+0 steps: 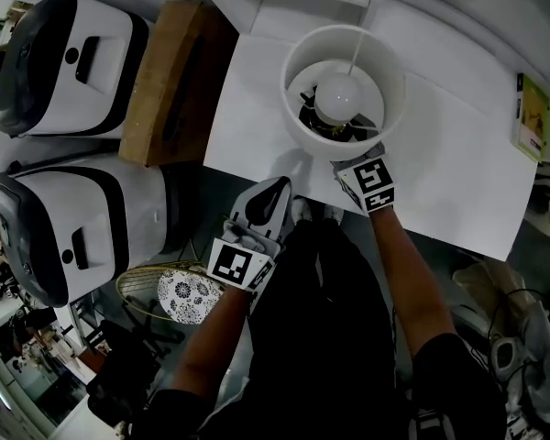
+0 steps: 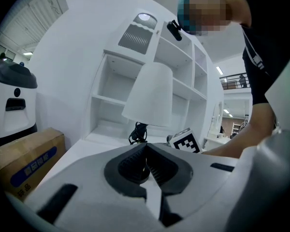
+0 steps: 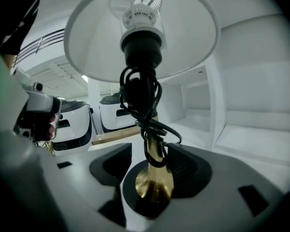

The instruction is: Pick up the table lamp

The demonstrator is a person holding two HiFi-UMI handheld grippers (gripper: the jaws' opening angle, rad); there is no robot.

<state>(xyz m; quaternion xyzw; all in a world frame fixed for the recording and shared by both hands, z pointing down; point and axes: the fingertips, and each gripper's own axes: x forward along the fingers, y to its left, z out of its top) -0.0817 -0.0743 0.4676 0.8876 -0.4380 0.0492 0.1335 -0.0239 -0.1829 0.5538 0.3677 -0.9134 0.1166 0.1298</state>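
Brass stem (image 3: pixel 153 175) of the table lamp (image 1: pixel 345 88) stands between the jaws of the right gripper (image 3: pixel 152 151), which are wide apart and do not press on it. The lamp stands upright on the white table (image 1: pixel 440 163). The left gripper (image 2: pixel 146 153) is clenched and empty, apart from the lamp at the table edge.

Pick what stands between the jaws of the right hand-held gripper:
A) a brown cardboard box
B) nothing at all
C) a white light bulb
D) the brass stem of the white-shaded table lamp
D: in the right gripper view the brass stem of the white-shaded table lamp, with a black cord wound round it, rises between the parted jaws of the right hand-held gripper.
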